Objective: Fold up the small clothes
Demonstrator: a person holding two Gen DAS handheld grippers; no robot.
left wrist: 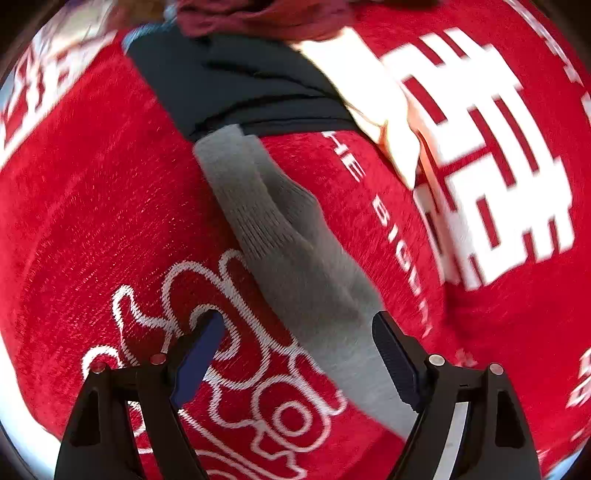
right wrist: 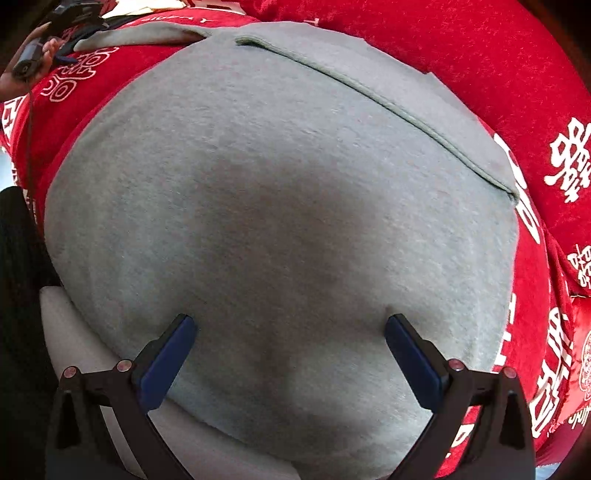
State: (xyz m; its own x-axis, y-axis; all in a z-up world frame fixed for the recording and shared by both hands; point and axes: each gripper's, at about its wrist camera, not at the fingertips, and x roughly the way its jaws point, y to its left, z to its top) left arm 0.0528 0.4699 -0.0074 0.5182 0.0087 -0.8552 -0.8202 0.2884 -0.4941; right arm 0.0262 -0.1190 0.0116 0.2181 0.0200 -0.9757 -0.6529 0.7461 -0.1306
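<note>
A grey garment (right wrist: pixel 277 221) lies flat on the red patterned cloth (right wrist: pixel 480 66) and fills the right wrist view, with a folded hem (right wrist: pixel 369 92) along its far edge. My right gripper (right wrist: pixel 290 328) is open, its fingers close above the grey fabric. In the left wrist view a long grey sleeve with a ribbed cuff (left wrist: pixel 295 251) runs diagonally across the red cloth (left wrist: pixel 92 184). My left gripper (left wrist: pixel 299 328) is open over the sleeve's near part, holding nothing. The left gripper also shows far off in the right wrist view (right wrist: pixel 55 40).
A dark navy garment (left wrist: pixel 229 81) lies past the sleeve's cuff, with a maroon one (left wrist: pixel 258 18) behind it. A black item (right wrist: pixel 18 277) sits at the left edge of the right wrist view. The red cloth has white printed characters (left wrist: pixel 498 166).
</note>
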